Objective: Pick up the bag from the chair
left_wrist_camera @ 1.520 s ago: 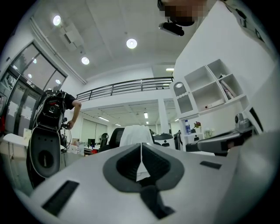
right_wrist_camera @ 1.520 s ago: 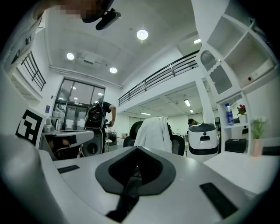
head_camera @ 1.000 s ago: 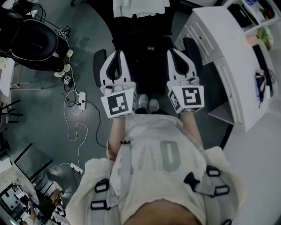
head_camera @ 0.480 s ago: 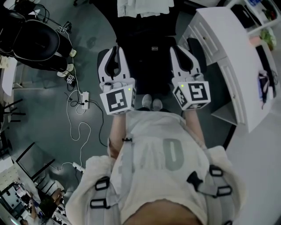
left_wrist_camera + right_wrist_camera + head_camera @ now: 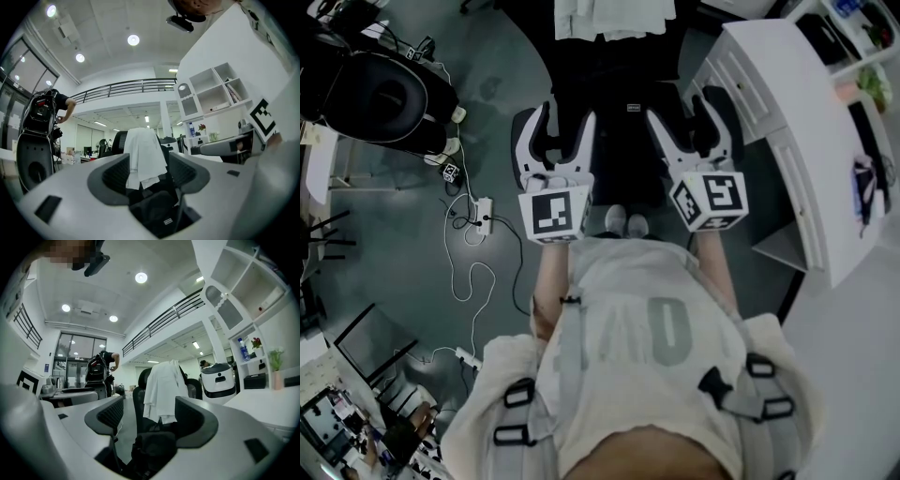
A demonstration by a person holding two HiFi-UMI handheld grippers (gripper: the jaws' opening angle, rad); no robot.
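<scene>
A black bag (image 5: 623, 112) with a small label lies on the seat of a black office chair (image 5: 619, 173) right in front of me. In the gripper views the bag (image 5: 157, 211) (image 5: 152, 448) sits low, beyond the fingertips. My left gripper (image 5: 555, 141) (image 5: 150, 176) and right gripper (image 5: 689, 127) (image 5: 151, 416) point level at the chair, side by side. Both have just been opening and stand open, with nothing pressed between their pads. A white garment (image 5: 614, 14) (image 5: 145, 157) (image 5: 161, 390) hangs over the chair's back.
A white desk with drawers (image 5: 787, 112) stands close on the right. Cables and a power strip (image 5: 478, 211) lie on the floor to the left, near a black machine (image 5: 375, 89). A white device (image 5: 219, 378) stands behind the chair. A person (image 5: 110, 359) bends over equipment far off.
Both grippers' jaws were shut in the earlier frames and now stand spread apart. The hands have edged slightly toward the chair.
</scene>
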